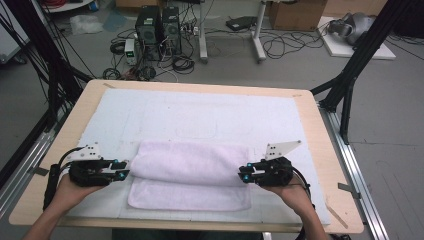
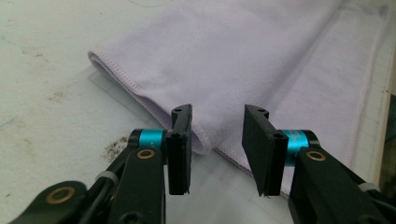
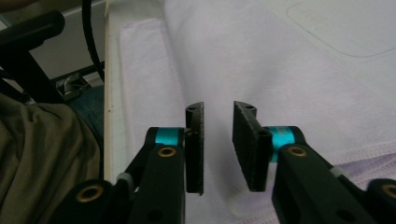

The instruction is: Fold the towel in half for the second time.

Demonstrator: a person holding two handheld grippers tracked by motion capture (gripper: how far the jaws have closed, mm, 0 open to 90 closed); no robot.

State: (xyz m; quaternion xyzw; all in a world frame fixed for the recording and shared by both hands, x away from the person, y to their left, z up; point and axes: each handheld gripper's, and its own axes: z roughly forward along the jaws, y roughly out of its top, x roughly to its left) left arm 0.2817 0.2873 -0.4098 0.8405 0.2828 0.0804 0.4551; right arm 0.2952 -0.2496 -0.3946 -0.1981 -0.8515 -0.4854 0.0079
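Observation:
A pale lilac towel (image 1: 190, 172) lies folded on the white mat (image 1: 200, 115), its upper layer set back so a strip of the lower layer shows at the front. My left gripper (image 1: 124, 170) rests at the towel's left end, jaws apart. In the left gripper view the towel's folded edge (image 2: 154, 100) lies just beyond the left gripper (image 2: 217, 114), and no pad presses on it. My right gripper (image 1: 243, 174) sits at the towel's right end. In the right gripper view the right gripper (image 3: 218, 109) hovers with a gap between its jaws over the towel (image 3: 280, 70).
The wooden table (image 1: 322, 150) carries the mat, with bare mat behind the towel. Black frame posts (image 1: 350, 80) stand at both sides. Computer towers (image 1: 157, 30), cables and a cardboard box (image 1: 297, 14) are on the floor beyond. The table's near edge (image 3: 107, 93) and the person's clothing (image 3: 42, 154) are close by.

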